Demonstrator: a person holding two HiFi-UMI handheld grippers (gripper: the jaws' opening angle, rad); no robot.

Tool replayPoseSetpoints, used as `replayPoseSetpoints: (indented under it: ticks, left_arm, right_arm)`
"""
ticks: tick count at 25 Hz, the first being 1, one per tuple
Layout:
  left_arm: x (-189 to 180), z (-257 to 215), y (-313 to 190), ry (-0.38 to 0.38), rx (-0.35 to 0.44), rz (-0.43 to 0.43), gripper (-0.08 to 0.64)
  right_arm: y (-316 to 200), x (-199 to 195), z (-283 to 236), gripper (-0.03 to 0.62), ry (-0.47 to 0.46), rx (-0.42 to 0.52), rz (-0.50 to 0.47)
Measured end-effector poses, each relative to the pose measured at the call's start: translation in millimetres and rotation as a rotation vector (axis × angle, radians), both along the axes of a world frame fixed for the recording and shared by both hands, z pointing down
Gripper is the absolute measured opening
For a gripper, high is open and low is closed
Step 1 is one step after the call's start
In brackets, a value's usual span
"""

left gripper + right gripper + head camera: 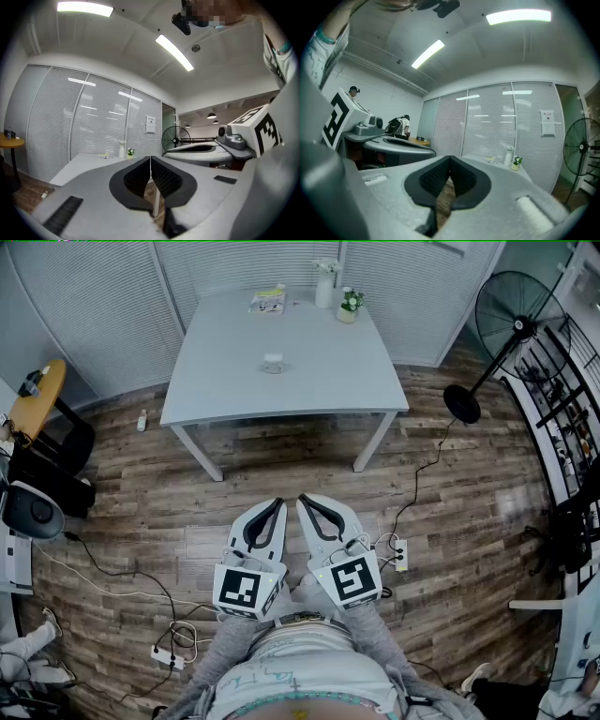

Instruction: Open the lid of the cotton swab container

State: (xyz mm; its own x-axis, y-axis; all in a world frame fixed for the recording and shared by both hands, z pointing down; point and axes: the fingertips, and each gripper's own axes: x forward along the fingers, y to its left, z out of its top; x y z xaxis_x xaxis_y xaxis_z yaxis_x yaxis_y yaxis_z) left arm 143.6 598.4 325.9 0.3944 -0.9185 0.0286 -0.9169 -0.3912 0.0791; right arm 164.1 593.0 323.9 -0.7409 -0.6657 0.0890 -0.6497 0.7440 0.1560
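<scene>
The task is judged to be at its very start, with the approach not yet made. The cotton swab container (273,363), a small clear round pot, is set near the middle of the pale surface (216,390) in the upper centre of the head view, well apart from both tools. What kind of lid it has cannot be told at this size. The left hand-held gripper (278,503) and the right hand-held gripper (303,500) are held side by side in the lower centre of the frame, above the wooden floor (450,521), close to the person's body and pointed toward the surface. In each gripper view the two jaws are seen pressed together along a thin seam with nothing between them, so both are empty. Along the far edge of the surface a white bottle (324,285), a small potted plant (350,304) and a printed packet (267,301) are seen, none of them concerned. For the next move, it is judged that the gap to the surface must be closed and the jaws spread, then the container's body steadied by one tool while the lid is taken by the other.
</scene>
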Motion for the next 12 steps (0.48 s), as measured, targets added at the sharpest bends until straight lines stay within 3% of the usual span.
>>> replayPoseSetpoints:
  ticks: [4, 12]
  left_arm:
    - [1, 1, 2, -0.001, 0.001, 0.001, 0.003]
    - [1, 0, -6, 0.014, -0.005, -0.001, 0.003]
  right_arm:
    - [0, 6, -10, 0.000, -0.066, -0.013, 0.014]
    - [-10, 10, -4, 0.000, -0.068, -0.027, -0.009]
